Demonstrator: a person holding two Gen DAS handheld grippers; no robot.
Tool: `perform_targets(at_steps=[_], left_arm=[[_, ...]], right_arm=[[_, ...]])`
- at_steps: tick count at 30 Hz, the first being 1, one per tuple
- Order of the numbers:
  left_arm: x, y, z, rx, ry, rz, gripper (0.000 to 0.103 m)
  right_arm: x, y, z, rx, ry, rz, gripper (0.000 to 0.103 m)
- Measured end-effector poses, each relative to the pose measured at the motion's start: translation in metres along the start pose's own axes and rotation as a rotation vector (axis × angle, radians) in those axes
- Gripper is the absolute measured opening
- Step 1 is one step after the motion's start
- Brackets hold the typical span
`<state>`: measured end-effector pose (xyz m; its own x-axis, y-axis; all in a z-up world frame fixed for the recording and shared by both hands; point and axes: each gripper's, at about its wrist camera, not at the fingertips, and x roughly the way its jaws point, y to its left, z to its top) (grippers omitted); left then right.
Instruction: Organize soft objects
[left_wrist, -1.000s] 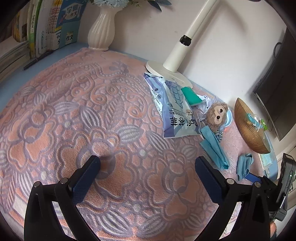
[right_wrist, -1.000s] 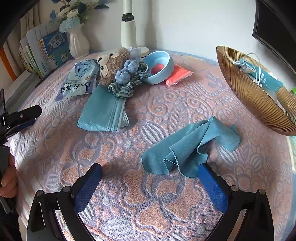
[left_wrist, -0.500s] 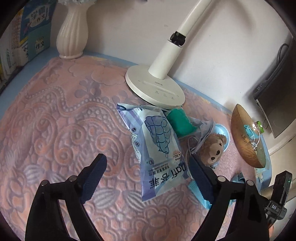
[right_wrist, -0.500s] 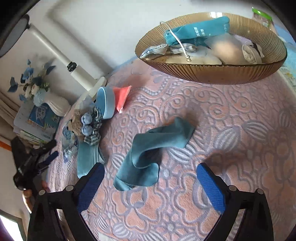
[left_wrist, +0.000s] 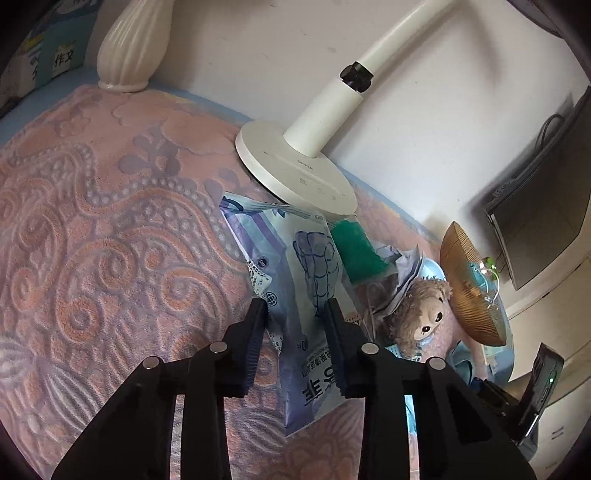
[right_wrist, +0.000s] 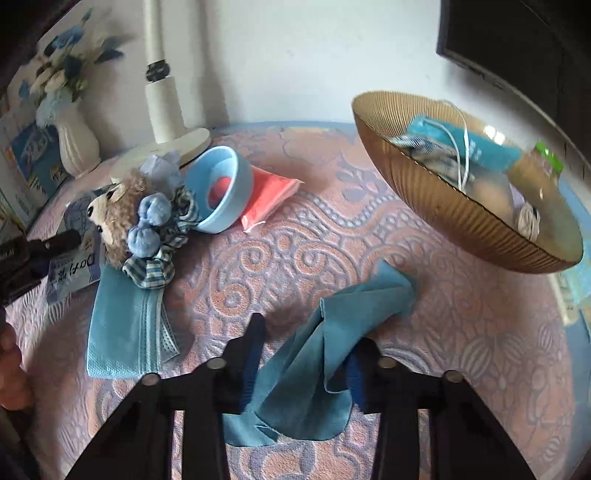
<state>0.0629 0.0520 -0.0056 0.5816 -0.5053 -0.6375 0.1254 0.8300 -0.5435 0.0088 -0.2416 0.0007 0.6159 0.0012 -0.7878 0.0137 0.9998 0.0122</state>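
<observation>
With the teal cloth (right_wrist: 325, 354) bunched at six o'clock and the blue packet (left_wrist: 306, 306) at center, we judge both being picked up: right gripper (right_wrist: 306, 354) and left gripper (left_wrist: 295, 317) jaws closing around them, next needing lifts toward the gold bowl (right_wrist: 443, 206) at two o'clock.

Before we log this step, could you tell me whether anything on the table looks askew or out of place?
Yes: the small blue bowl lies tipped on its side against the plush toy, its opening facing sideways, with an orange packet beside it. Nothing looks spilled or damaged.
</observation>
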Motion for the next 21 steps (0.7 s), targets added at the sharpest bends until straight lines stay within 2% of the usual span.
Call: perform_targets(at_steps=[1, 2, 6, 11, 16, 21], left_arm=[[-0.003, 0.001, 0.000, -0.007, -0.006, -0.008, 0.024], [-0.004, 0.002, -0.001, -0.011, -0.012, -0.013, 0.023], [-0.015, -0.001, -0.003, -0.005, -0.055, -0.025, 0.022], [-0.030, -0.006, -0.010, 0.033, -0.091, 0.000, 0.020], [-0.049, -0.020, -0.029, 0.070, -0.091, 0.016, 0.019], [-0.082, -0.039, -0.056, 0.075, -0.105, -0.053, 0.015]], right_arm=[[-0.001, 0.001, -0.001, -0.014, -0.009, 0.002, 0.023], [-0.002, 0.004, -0.003, -0.031, -0.020, 0.004, 0.021], [-0.014, 0.015, -0.011, -0.117, -0.080, 0.071, 0.018], [-0.022, 0.035, -0.020, -0.221, -0.133, 0.066, 0.018], [-0.032, -0.001, -0.024, -0.066, -0.103, 0.193, 0.018], [-0.048, -0.026, -0.030, -0.018, -0.115, 0.209, 0.018]])
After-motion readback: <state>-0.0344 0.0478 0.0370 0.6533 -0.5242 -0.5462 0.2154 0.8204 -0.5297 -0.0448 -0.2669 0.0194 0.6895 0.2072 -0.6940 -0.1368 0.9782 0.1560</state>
